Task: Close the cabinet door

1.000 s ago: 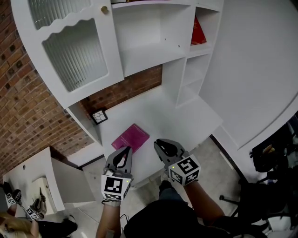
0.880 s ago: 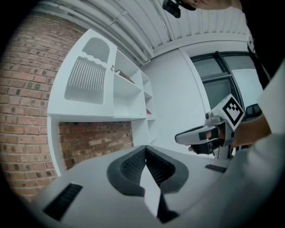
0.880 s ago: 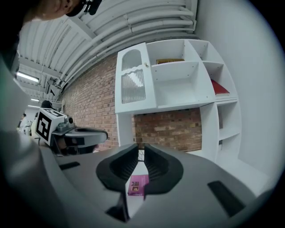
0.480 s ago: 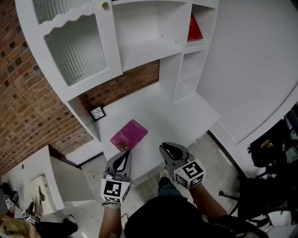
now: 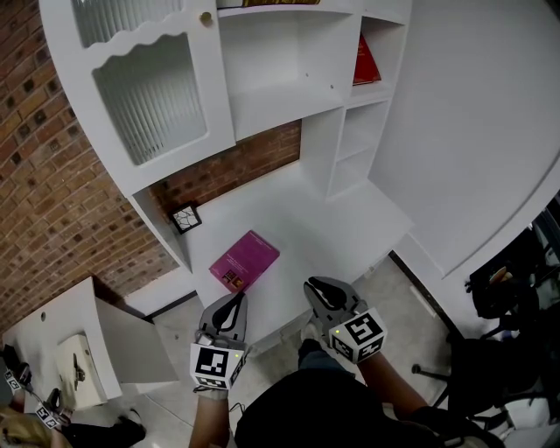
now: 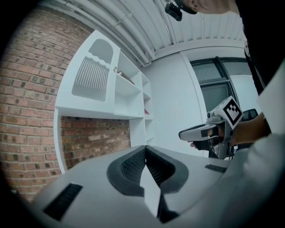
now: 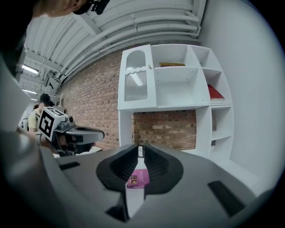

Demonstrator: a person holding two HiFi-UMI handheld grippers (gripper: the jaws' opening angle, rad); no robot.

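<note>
The white cabinet stands on a white desk against a brick wall. Its door, with ribbed glass and a brass knob, lies flush over the left compartment; beside it are doorless shelves. In the right gripper view the door also looks flush. My left gripper and right gripper hover side by side at the desk's near edge, far below the door. Both are shut with nothing in them, as the left gripper and right gripper show in their own views.
A magenta book lies on the desk near the left gripper, and a small framed picture stands at the back left. A red book leans in a right shelf. A low white side table is at left, a dark chair at right.
Both grippers have drawn back a little from the desk toward the person and sunk slightly. Their jaws stay shut. The cabinet door has not moved.
</note>
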